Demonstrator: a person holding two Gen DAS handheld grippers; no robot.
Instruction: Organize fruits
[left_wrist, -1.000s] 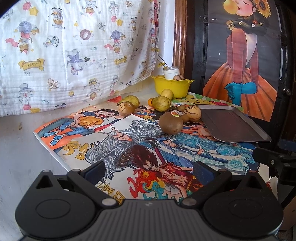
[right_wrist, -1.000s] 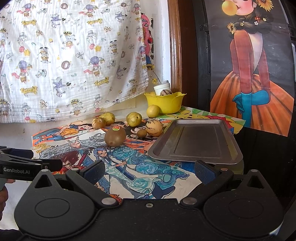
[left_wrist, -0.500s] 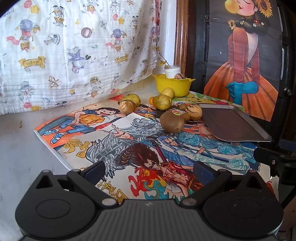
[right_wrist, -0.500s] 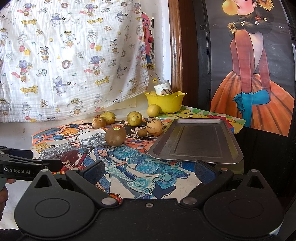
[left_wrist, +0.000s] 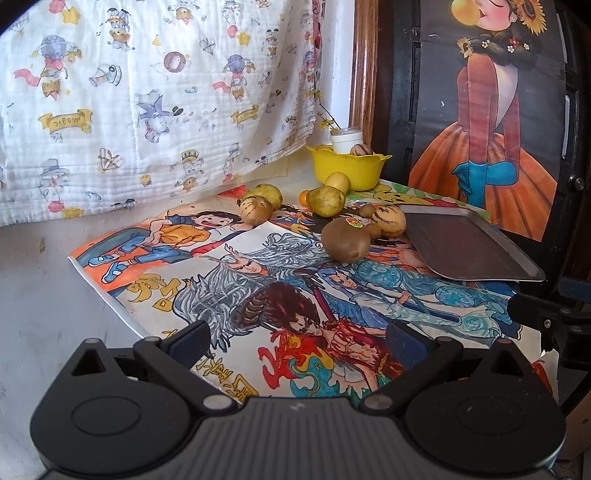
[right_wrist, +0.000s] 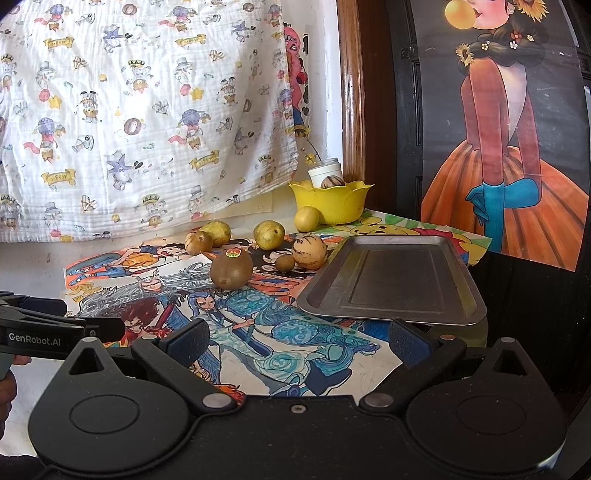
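Note:
Several fruits lie on a cartoon-printed mat. A brown kiwi (left_wrist: 345, 240) (right_wrist: 231, 270) with a sticker is nearest. A striped pale melon (left_wrist: 388, 220) (right_wrist: 309, 252) and a small brown fruit (right_wrist: 284, 263) lie beside the empty metal tray (left_wrist: 461, 243) (right_wrist: 395, 280). Pears (left_wrist: 325, 200) (right_wrist: 269, 234) lie farther back. A yellow bowl (left_wrist: 347, 168) (right_wrist: 330, 201) holds fruit. My left gripper (left_wrist: 297, 332) is open and empty, well short of the kiwi. My right gripper (right_wrist: 297, 332) is open and empty, near the tray's front edge.
A white printed cloth (left_wrist: 147, 103) hangs on the wall behind. A white jar (right_wrist: 325, 171) stands behind the bowl. A dark door with a painted poster (right_wrist: 498, 147) stands at the right. The left gripper's body (right_wrist: 55, 332) shows at the right wrist view's left edge.
Both grippers have crept slightly forward toward the fruits. Both stay open and empty. No fruit has moved.

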